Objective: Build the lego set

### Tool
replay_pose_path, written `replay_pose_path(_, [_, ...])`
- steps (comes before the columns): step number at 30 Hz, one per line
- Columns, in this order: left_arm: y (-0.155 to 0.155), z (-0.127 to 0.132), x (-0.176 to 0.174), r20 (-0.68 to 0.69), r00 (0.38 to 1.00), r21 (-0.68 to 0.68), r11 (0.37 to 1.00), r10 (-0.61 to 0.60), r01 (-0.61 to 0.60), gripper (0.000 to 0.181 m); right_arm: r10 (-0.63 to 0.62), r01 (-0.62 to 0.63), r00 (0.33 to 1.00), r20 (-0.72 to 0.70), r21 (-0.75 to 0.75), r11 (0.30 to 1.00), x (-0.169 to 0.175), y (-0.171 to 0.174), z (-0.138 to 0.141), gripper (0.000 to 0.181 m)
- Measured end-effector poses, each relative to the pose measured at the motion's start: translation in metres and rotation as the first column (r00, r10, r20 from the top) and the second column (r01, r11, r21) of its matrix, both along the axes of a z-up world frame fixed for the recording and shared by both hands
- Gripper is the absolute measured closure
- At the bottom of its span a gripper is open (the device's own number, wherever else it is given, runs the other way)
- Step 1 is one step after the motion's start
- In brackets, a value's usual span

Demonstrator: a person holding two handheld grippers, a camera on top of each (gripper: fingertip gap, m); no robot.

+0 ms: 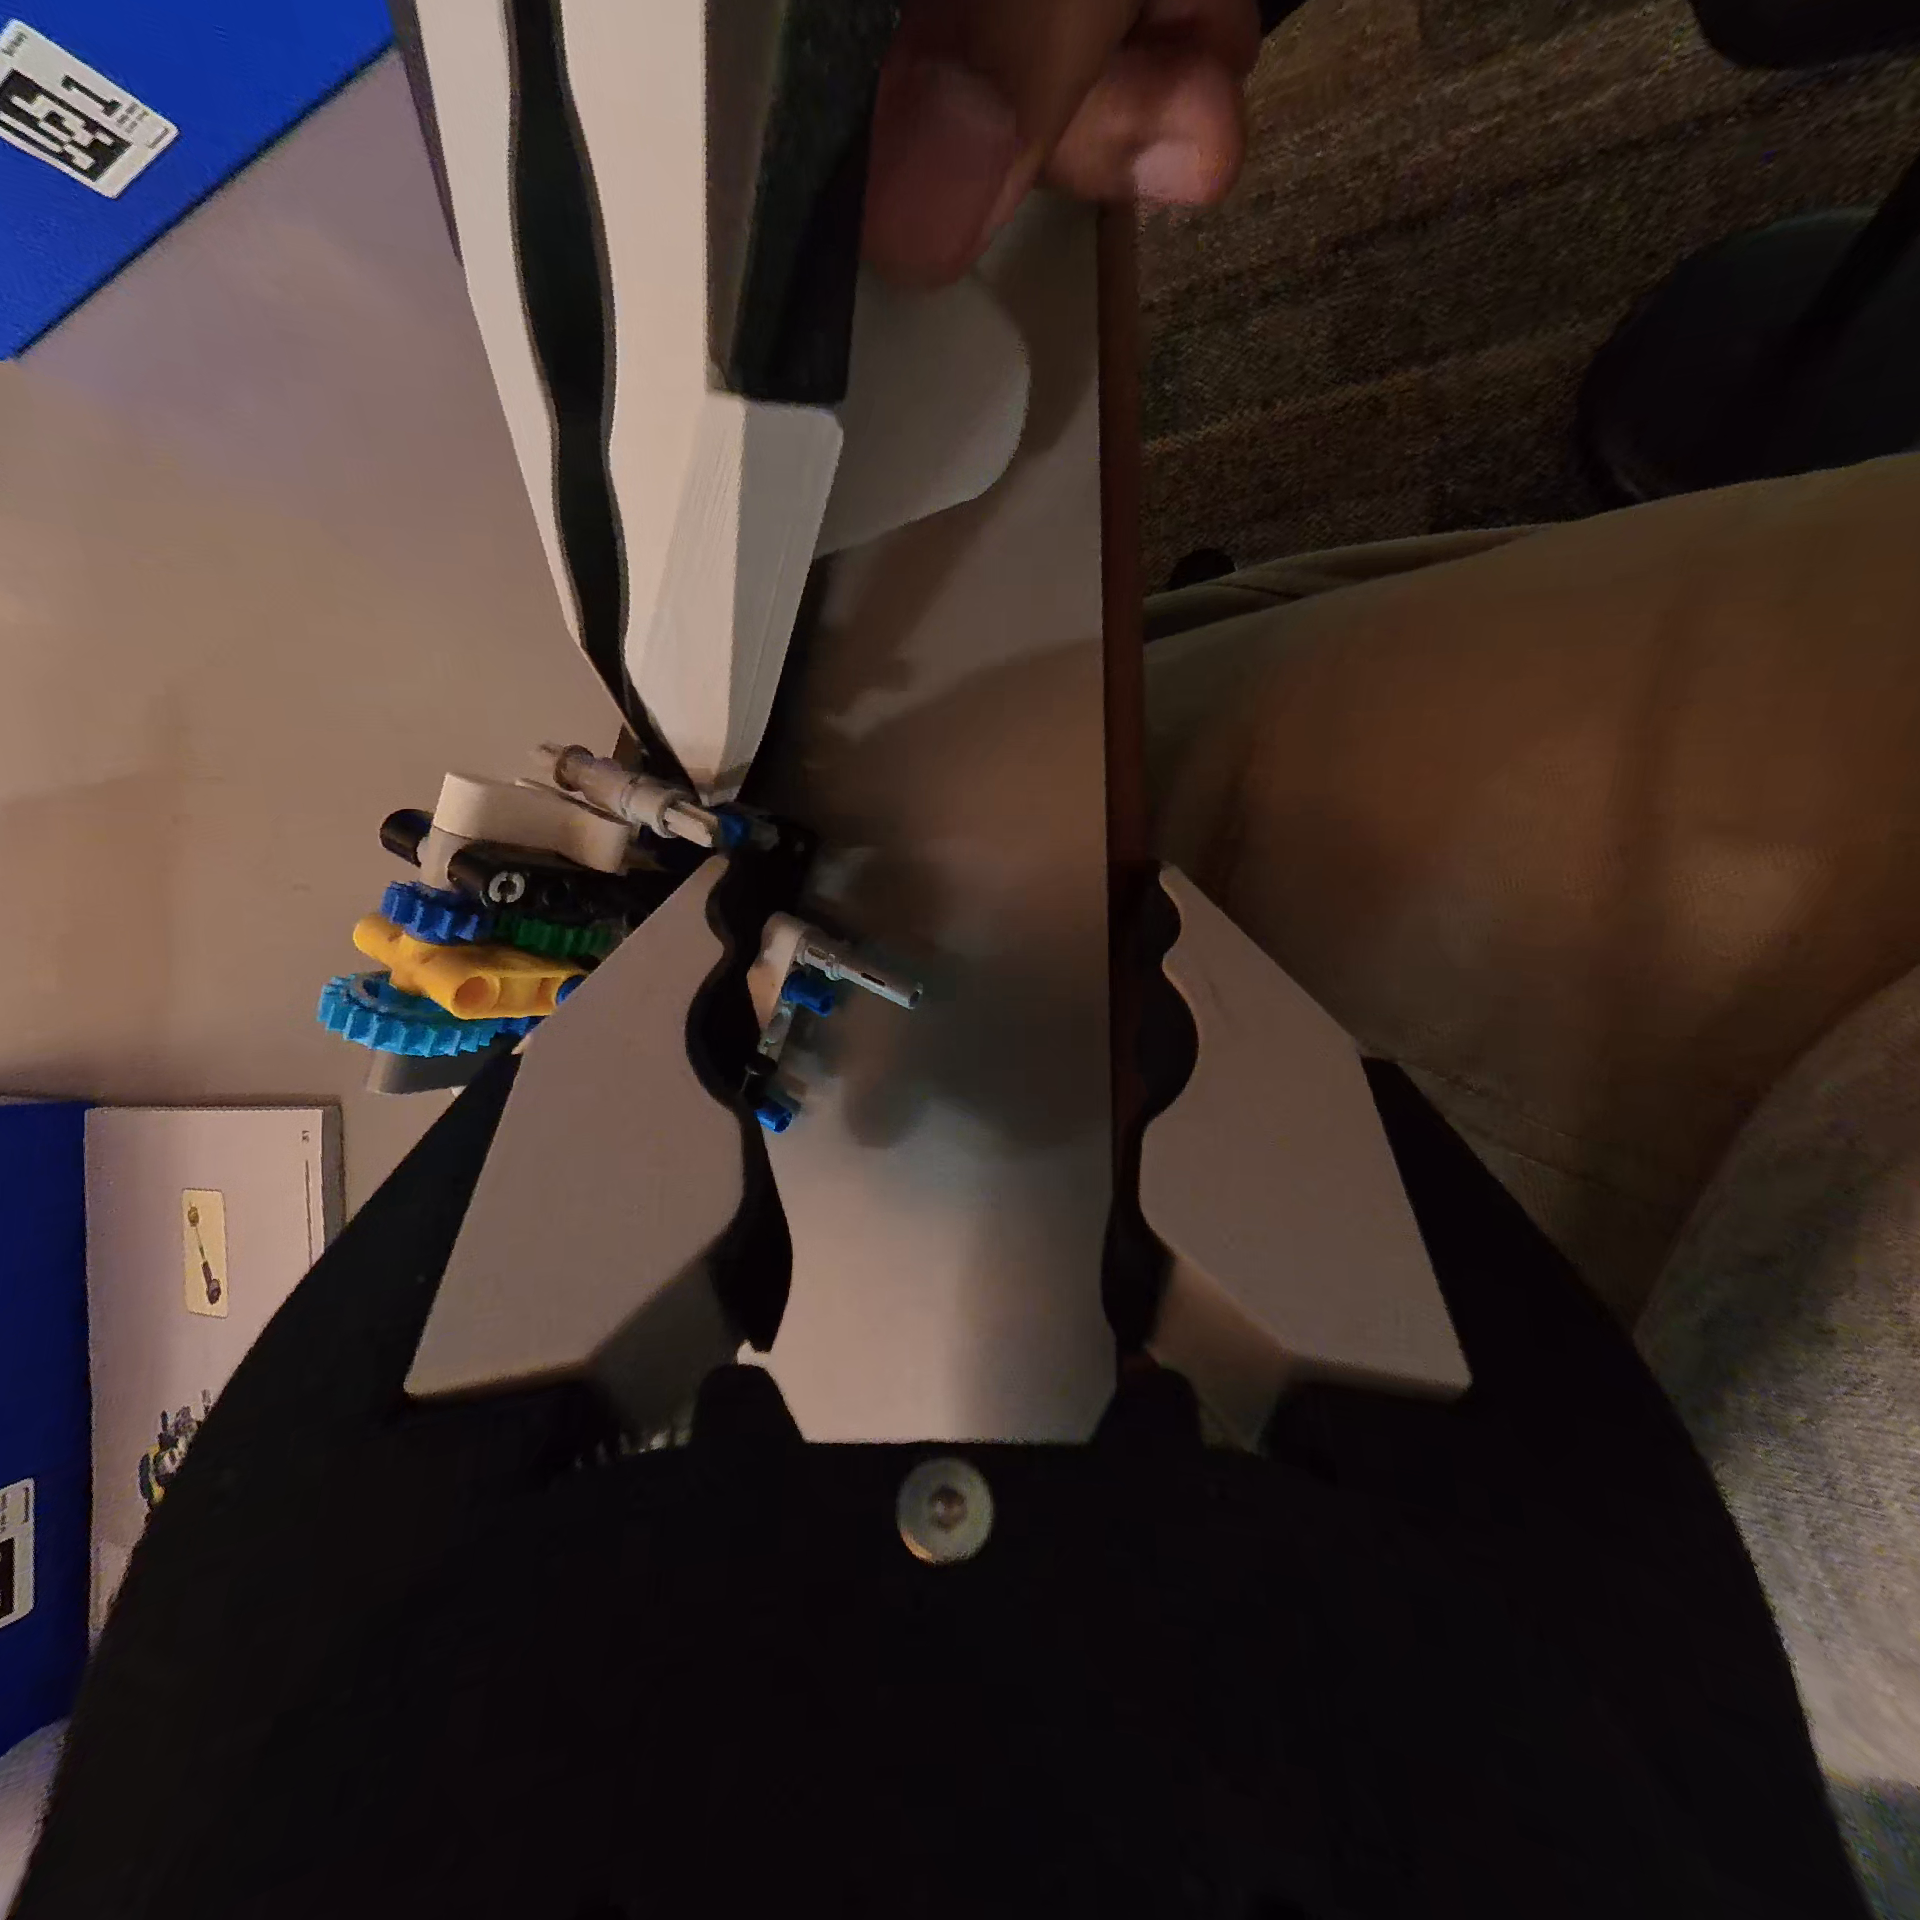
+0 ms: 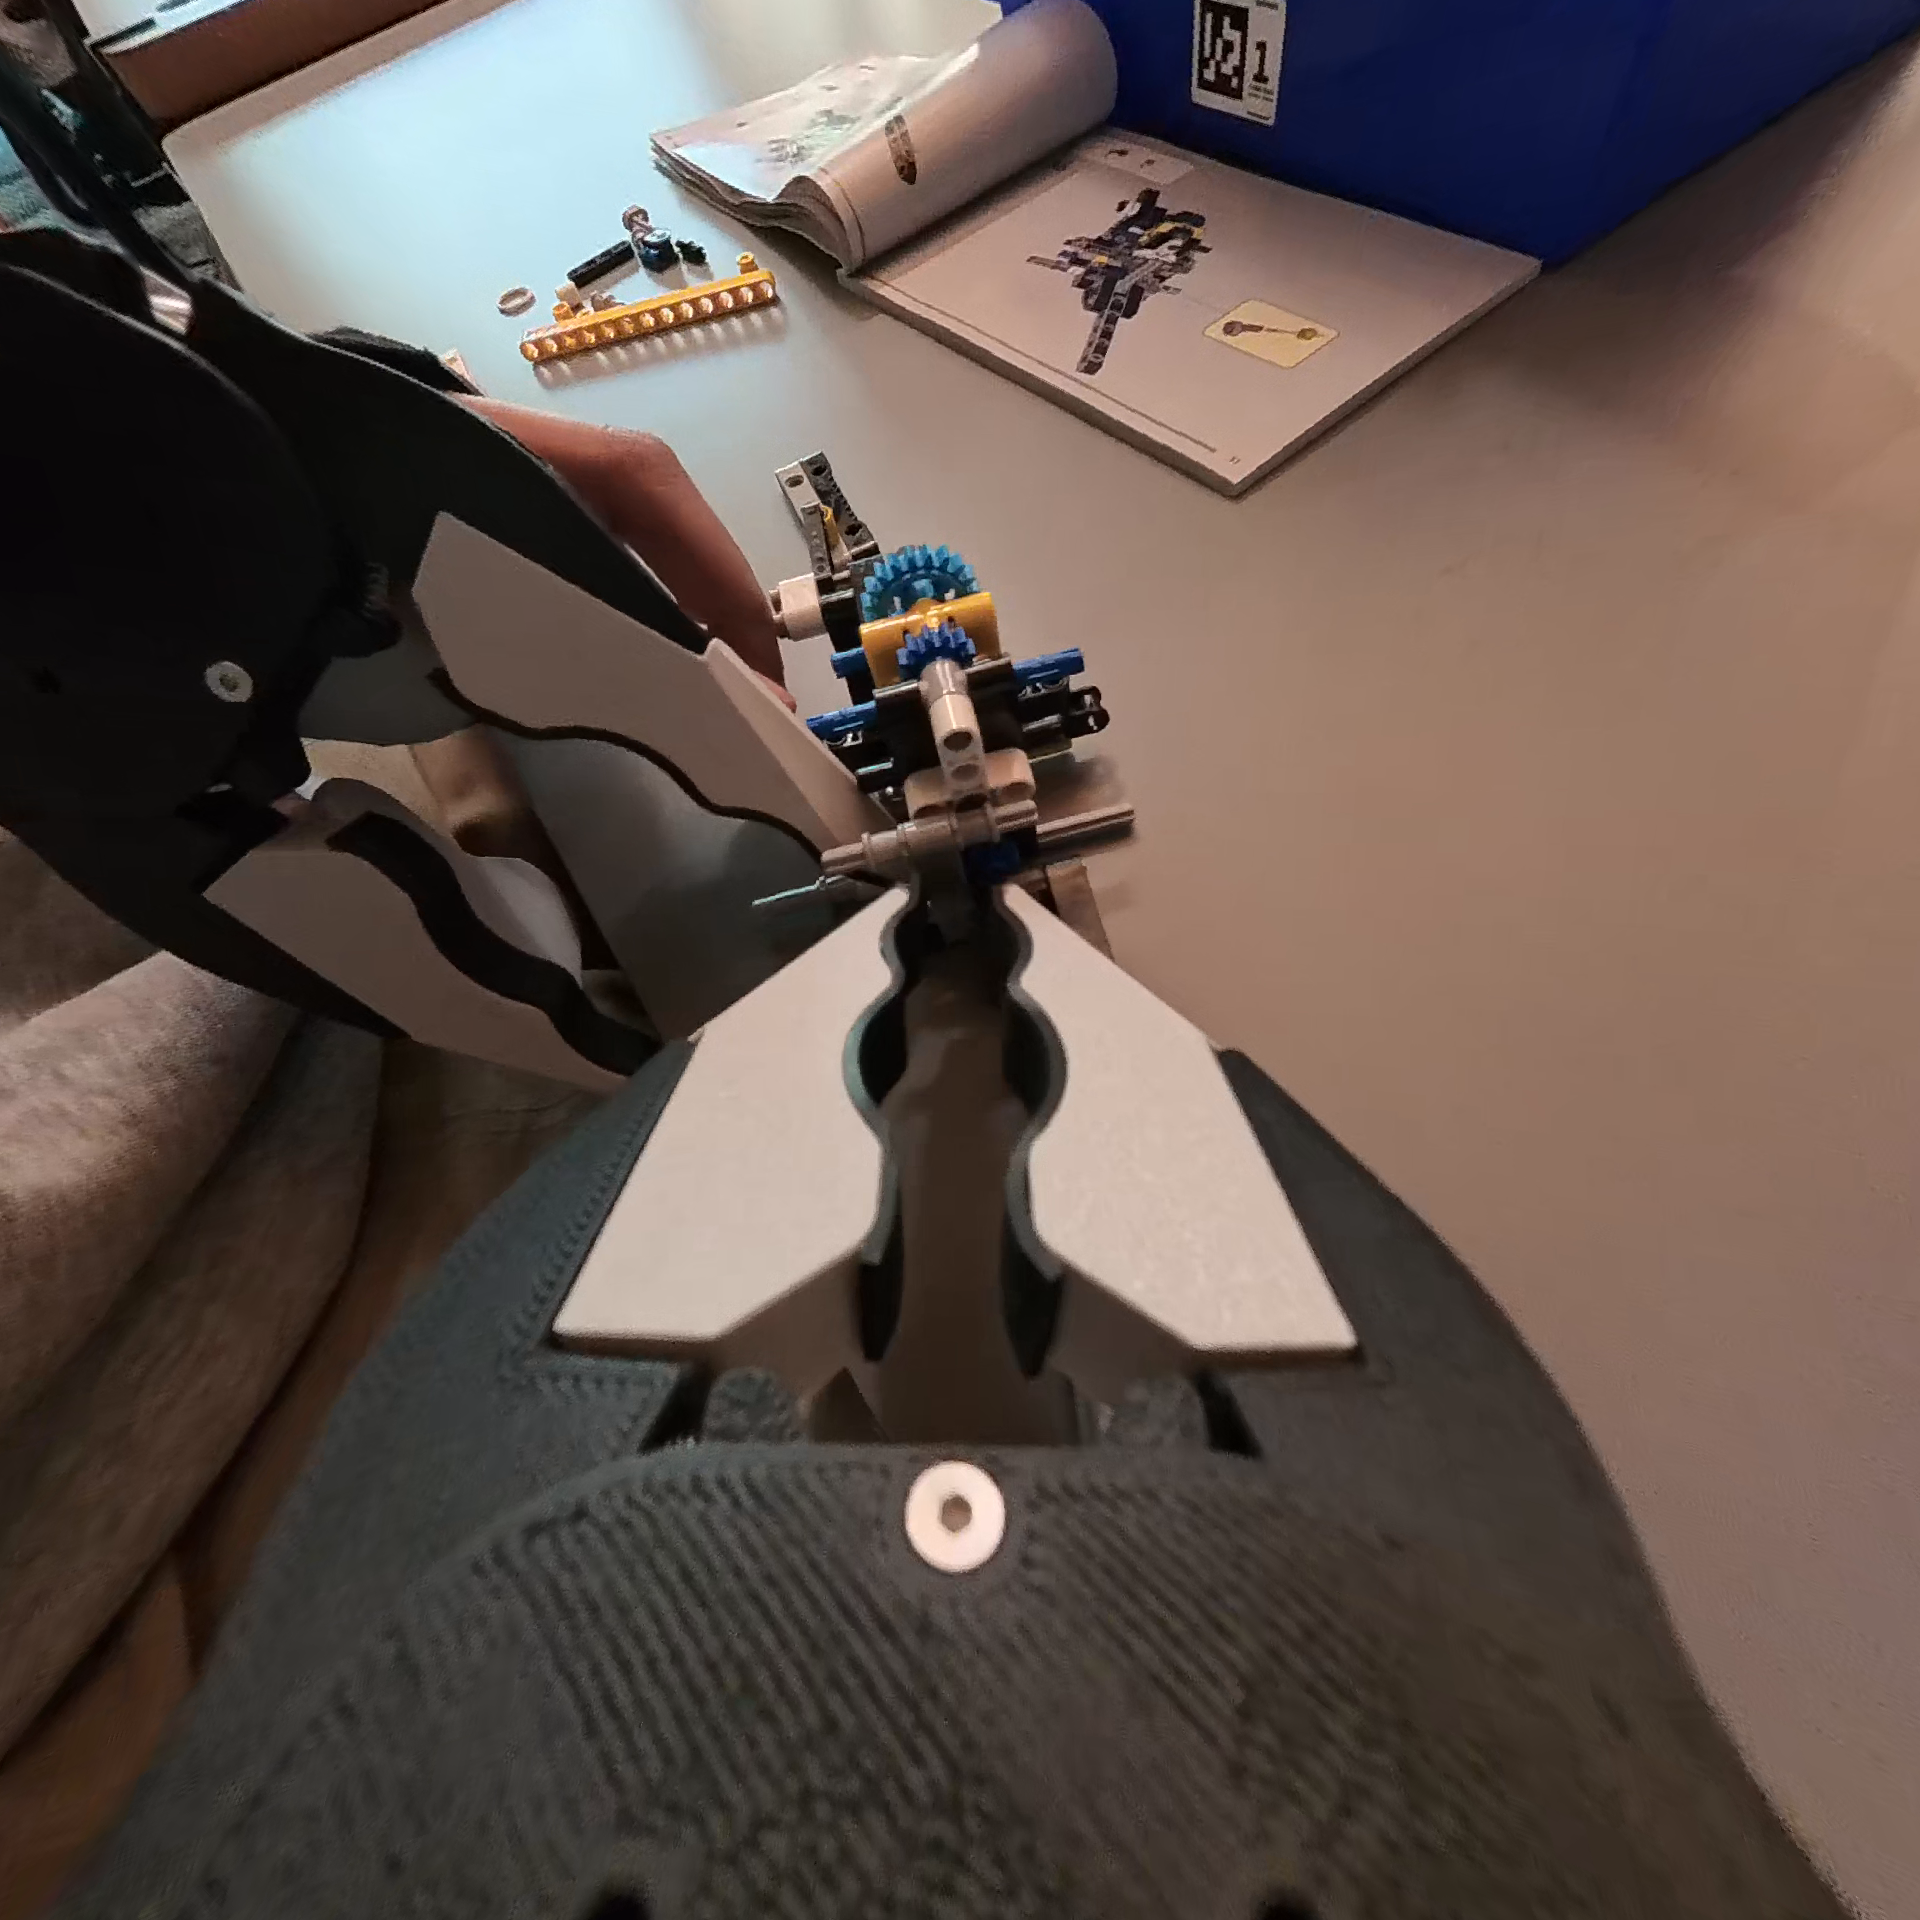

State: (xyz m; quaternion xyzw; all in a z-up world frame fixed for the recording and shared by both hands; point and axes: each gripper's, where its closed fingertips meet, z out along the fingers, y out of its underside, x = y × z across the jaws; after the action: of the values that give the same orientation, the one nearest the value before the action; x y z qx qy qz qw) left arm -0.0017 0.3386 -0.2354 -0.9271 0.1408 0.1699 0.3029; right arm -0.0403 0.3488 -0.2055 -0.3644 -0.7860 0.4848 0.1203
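Observation:
The part-built Lego assembly (image 2: 935, 686) has blue gears, a yellow block, black beams and grey axles, and sits at the table's near edge. My right gripper (image 2: 956, 899) is shut on its near end. In the left wrist view the assembly (image 1: 488, 935) lies just left of my left gripper (image 1: 940, 868), which is open wide. The assembly's white and blue end (image 1: 810, 987) pokes into the gap beside the left finger (image 1: 623, 1039). The right gripper (image 1: 691, 779) reaches in from above. In the right wrist view the left gripper (image 2: 727, 935) stands open at the assembly's left side.
A long yellow beam (image 2: 649, 317) and small loose parts (image 2: 623, 255) lie farther back on the table (image 2: 1455, 831). An open instruction booklet (image 2: 1143, 312) lies at the back right by a blue box (image 2: 1558, 125). The table edge (image 1: 1117, 623) and a person's leg (image 1: 1507, 831) are close.

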Motion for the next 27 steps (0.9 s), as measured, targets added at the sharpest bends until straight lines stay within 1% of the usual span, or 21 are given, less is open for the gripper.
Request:
replay_pose_path(3, [0.0004,0.0004,0.0008,0.003,1.000,0.014,1.000,0.001,-0.001,0.108,-0.041,0.041,0.999,-0.011,0.016,0.999,0.0007,0.0034,0.0011,0.172])
replay_pose_path(6, [-0.0009,0.0001,0.0016,-0.007,1.000,0.017,1.000,0.001,0.000,0.108,-0.052,0.053,0.998,-0.034,0.015,0.998,0.0041,0.0019,0.0033,0.170])
replay_pose_path(10, [-0.0029,-0.0001,0.0023,-0.020,1.000,-0.013,1.000,0.004,-0.004,0.109,-0.027,0.029,0.998,-0.059,0.034,0.999,0.0046,0.0003,-0.0015,0.165])
replay_pose_path(12, [-0.0033,-0.0005,0.0025,-0.020,1.000,-0.021,1.000,0.009,-0.010,0.109,-0.012,0.013,0.999,-0.053,0.012,1.000,0.0052,-0.0008,-0.0013,0.165])
replay_pose_path(15, [-0.0035,-0.0012,0.0035,-0.017,1.000,-0.023,1.000,0.019,-0.019,0.110,-0.015,0.013,0.997,-0.073,-0.026,1.000,0.0031,-0.0014,0.0052,0.166])
replay_pose_path(20, [-0.0047,-0.0017,0.0067,-0.019,1.000,-0.019,1.000,0.014,-0.014,0.112,-0.002,0.002,0.997,-0.075,0.000,1.000,0.0022,-0.0040,0.0028,0.169])
replay_pose_path(23, [-0.0058,-0.0024,0.0066,-0.023,1.000,-0.020,1.000,0.002,-0.002,0.112,0.012,-0.012,0.997,-0.074,-0.004,1.000,0.0032,-0.0060,0.0030,0.174])
replay_pose_path(27, [-0.0073,-0.0030,0.0068,-0.031,0.999,-0.026,0.999,-0.020,0.019,0.111,0.021,-0.021,0.998,-0.066,-0.013,1.000,0.0035,-0.0064,0.0029,0.174])
